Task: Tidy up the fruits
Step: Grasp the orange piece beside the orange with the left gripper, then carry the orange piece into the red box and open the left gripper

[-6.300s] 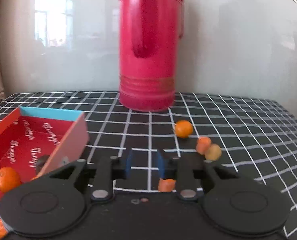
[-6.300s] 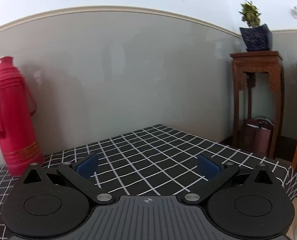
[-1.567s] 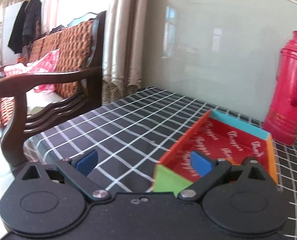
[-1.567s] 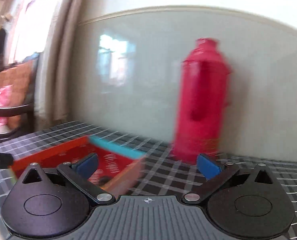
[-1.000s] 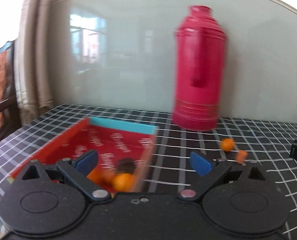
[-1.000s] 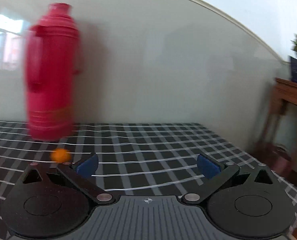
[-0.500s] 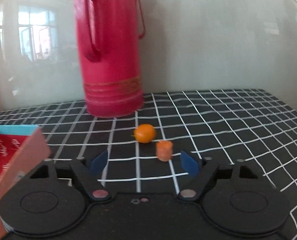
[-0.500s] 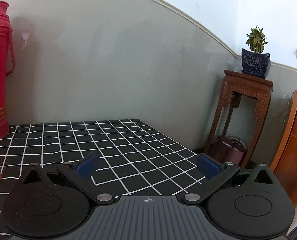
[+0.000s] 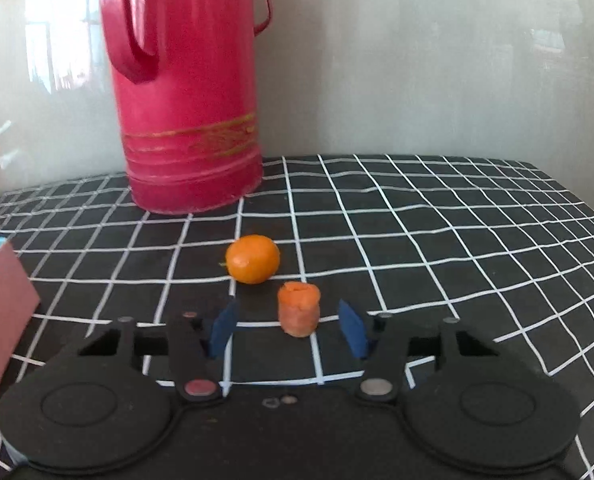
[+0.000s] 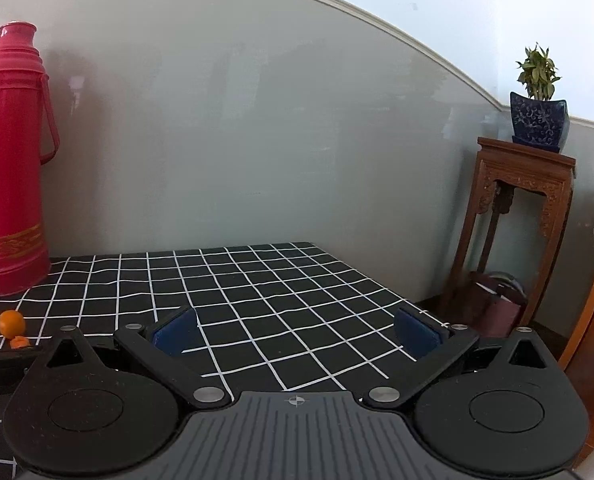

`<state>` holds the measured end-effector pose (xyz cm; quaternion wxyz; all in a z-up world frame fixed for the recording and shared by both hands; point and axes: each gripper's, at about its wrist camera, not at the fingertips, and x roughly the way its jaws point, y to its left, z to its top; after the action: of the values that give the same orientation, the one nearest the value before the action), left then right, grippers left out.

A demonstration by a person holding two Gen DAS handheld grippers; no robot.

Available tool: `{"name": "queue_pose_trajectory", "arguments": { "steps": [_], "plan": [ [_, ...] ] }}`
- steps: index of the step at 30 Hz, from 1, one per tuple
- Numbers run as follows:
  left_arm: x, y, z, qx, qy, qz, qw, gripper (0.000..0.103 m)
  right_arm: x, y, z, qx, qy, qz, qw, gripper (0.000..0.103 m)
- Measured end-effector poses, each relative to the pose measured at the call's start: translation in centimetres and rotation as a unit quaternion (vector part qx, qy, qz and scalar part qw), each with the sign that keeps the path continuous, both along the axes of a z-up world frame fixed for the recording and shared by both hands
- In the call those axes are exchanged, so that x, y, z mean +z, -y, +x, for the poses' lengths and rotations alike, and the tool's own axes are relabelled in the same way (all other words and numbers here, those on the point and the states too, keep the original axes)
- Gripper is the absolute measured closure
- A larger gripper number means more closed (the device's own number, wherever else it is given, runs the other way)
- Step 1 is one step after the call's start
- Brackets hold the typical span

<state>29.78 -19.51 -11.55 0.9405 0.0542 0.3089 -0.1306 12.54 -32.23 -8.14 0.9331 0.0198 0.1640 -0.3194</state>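
In the left wrist view a short orange carrot-like chunk [image 9: 298, 309] stands upright on the black checked cloth, between the blue pads of my open left gripper [image 9: 288, 327], not touched. A small round orange [image 9: 252, 258] lies just beyond it. The corner of the red and blue box [image 9: 1, 312] shows at the left edge. My right gripper [image 10: 295, 336] is open and empty over the cloth. In the right wrist view the orange [image 10: 11, 322] and the chunk [image 10: 19, 342] sit far left.
A tall red thermos [image 9: 181, 80] stands at the back by the wall, also in the right wrist view [image 10: 9, 168]. The table's right edge [image 10: 381, 280] drops off toward a wooden stand [image 10: 521, 216] with a potted plant [image 10: 539, 96].
My left gripper has swung away from the box to the loose fruit, come closer, and its jaws now flank the orange chunk. My right gripper has hardly moved in the last half second.
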Motion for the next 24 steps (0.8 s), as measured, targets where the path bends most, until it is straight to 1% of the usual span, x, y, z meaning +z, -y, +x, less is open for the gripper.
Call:
{"name": "queue_pose_trajectory", "arguments": {
  "steps": [2,4,8,9,17,21,24],
  "plan": [
    [-0.1,0.1,0.1,-0.004,-0.004,-0.002,1.0,0.065,0.0,0.1,0.0,0.002,0.001,0.004,1.0,0.0],
    [-0.1,0.5,0.1,-0.011,-0.003,0.002,0.9999,0.074,-0.1,0.2,0.0,0.004,0.0,0.005,1.0,0.0],
    [-0.2,1.0,0.2,-0.019,0.0,0.005,0.9998,0.085,-0.2,0.4,0.0,0.004,-0.001,0.007,1.0,0.0],
    [-0.2,1.0,0.2,-0.021,-0.001,0.002,0.9998,0.09,-0.2,0.4,-0.1,0.003,-0.001,0.007,1.0,0.0],
    [0.4,0.8,-1.0,-0.021,0.015,-0.004,0.9997,0.09,-0.2,0.6,0.0,-0.001,0.001,0.008,1.0,0.0],
    [1.3,0.1,-2.5,-0.019,0.036,0.001,0.9992,0.09,-0.2,0.2,0.1,0.007,0.001,0.005,1.0,0.0],
    [2.1,-1.4,-3.2,-0.006,0.056,0.006,0.9984,0.09,-0.2,-0.5,0.2,0.017,0.003,0.002,1.0,0.0]
  ]
}}
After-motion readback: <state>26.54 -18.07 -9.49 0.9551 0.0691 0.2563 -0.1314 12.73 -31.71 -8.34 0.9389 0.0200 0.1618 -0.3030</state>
